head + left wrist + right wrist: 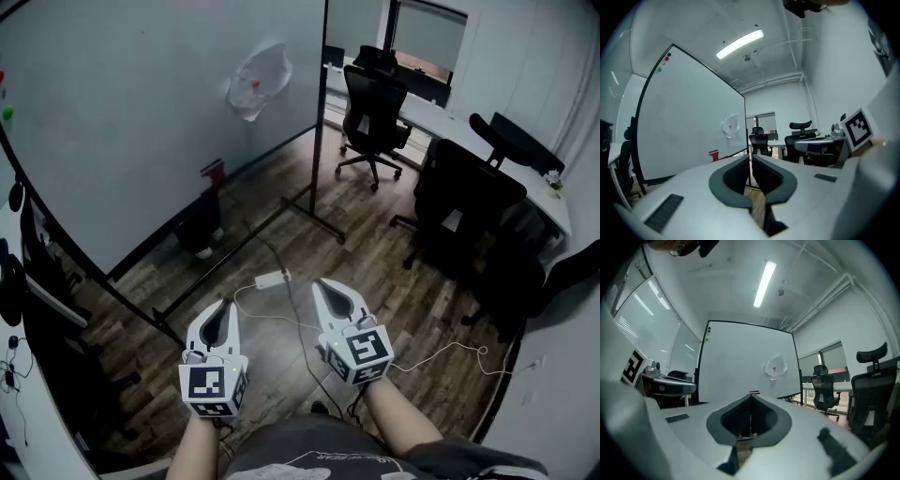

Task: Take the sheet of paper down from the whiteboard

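A crumpled white sheet of paper (258,80) hangs on the whiteboard (122,131), pinned by a small orange magnet. It also shows far ahead in the left gripper view, where the paper (730,126) is small, and in the right gripper view as paper (775,367) on the board (740,362). My left gripper (225,305) and right gripper (322,284) are held side by side low in the head view, well short of the board. Both stand shut with nothing between the jaws, as the left gripper (750,158) and right gripper (751,397) views show.
Black office chairs (373,108) (469,202) stand by a white desk (450,117) on the right. A white power adapter (272,278) with a cable lies on the wood floor. A red object (213,171) sits at the board's base, near the stand's post (319,141).
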The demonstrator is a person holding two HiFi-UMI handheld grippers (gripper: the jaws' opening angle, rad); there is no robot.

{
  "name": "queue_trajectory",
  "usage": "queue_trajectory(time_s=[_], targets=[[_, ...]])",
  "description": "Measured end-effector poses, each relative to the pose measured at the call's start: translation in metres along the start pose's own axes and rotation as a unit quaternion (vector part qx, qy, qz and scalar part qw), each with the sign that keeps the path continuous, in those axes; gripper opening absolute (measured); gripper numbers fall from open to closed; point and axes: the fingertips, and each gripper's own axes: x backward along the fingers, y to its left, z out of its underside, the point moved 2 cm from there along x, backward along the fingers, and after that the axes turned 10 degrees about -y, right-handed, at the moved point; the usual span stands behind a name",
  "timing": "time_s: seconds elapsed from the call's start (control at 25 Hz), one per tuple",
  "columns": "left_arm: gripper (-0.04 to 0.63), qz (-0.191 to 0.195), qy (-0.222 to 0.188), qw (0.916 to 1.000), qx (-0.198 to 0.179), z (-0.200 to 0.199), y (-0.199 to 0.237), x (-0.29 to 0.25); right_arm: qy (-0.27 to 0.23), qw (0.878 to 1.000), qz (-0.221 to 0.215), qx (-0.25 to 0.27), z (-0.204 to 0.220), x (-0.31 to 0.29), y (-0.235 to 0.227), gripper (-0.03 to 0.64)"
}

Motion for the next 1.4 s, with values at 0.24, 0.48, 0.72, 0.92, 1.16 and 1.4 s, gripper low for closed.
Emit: queue_trajectory(time_s=[0.24, 0.48, 0.72, 0.92, 1.16, 1.4], targets=[[0.029, -0.003, 0.008, 0.9999, 0.006, 0.013, 0.001, 0.000, 0.004, 1.000, -0.002, 0.000, 0.008, 0.000, 0.005, 0.021], [0.029, -0.006, 0.025, 0.9997, 0.002, 0.022, -0.002, -0.003, 0.016, 1.000, 0.020, -0.010, 0.017, 0.006, -0.011, 0.021], [0.029, -0.005, 0.053, 0.9986, 0.008, 0.037, -0.014, -0.012, 0.029, 0.999, 0.026, -0.023, 0.028, 0.012, -0.029, 0.023], [0.029, -0.016, 0.149, 0.9887, 0.008, 0.075, -0.028, -0.020, 0.108, 0.993, -0.007, -0.039, 0.060, 0.018, -0.042, 0.023], [0.029, -0.025, 0.150, 0.9883, 0.013, 0.079, -0.059, -0.041, 0.135, 0.990, -0.030, -0.041, 0.078, 0.031, -0.074, 0.025], [0.029, -0.005, 0.149, 0.9887, 0.013, 0.081, -0.081, -0.063, 0.141, 0.988, 0.002, -0.059, 0.093, 0.030, -0.110, 0.025]])
